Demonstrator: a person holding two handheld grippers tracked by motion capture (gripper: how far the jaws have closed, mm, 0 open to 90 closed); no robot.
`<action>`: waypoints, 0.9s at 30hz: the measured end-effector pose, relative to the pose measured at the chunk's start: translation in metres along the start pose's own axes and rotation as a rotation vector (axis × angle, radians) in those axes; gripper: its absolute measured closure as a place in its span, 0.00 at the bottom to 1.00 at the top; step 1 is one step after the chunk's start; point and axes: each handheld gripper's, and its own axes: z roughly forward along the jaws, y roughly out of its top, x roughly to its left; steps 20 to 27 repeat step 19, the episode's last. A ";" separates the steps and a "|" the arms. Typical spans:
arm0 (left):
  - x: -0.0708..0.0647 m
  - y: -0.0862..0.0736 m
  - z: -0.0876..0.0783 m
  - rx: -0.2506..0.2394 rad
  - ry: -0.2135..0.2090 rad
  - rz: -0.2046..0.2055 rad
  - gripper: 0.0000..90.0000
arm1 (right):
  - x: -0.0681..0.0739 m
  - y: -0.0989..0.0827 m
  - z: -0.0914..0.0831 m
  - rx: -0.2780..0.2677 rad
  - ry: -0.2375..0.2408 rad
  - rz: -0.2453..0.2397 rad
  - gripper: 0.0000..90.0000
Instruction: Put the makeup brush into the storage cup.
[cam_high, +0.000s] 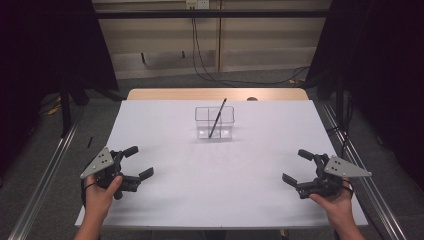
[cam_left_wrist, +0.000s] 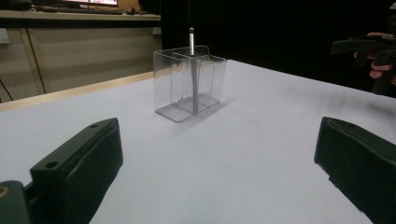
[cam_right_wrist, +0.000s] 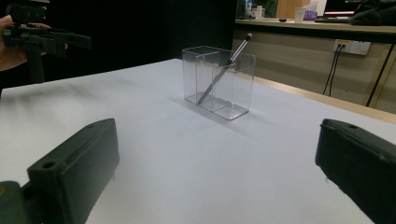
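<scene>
While we hold both tools low over the near part of the white table sheet (cam_high: 210, 170), the clear plastic two-compartment holder (cam_high: 214, 122) stands well ahead of us, toward the far middle of the sheet. A thin dark pen with a silvery barrel (cam_high: 217, 118) leans inside that holder, its lower end on the holder's floor and its upper end poking out above the rim, tilted toward the far right in the high view. From the right gripper view the pen (cam_right_wrist: 223, 70) rests in the compartment nearer the middle divider, though we cannot tell exactly which compartment its tip sits in.

Our left black hand-held gripper (cam_high: 137, 162) sits near the left edge of the sheet with its jaws spread wide and nothing between them; the left gripper view frames the holder (cam_left_wrist: 189, 84) in the gap between them. Our right black hand-held gripper (cam_high: 296, 167) sits near the right edge, jaws likewise wide apart and bare. Both grippers are well apart from the holder and from each other.
</scene>
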 end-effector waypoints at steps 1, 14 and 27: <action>0.000 0.000 -0.001 -0.002 0.002 0.001 0.01 | 0.000 0.000 0.000 -0.001 -0.001 0.000 0.00; 0.000 -0.001 -0.004 -0.002 -0.003 -0.008 0.01 | -0.002 0.000 -0.002 -0.002 -0.003 0.000 0.00; 0.000 -0.002 -0.005 -0.005 0.002 -0.013 0.01 | -0.002 0.000 -0.001 -0.002 -0.002 0.004 0.00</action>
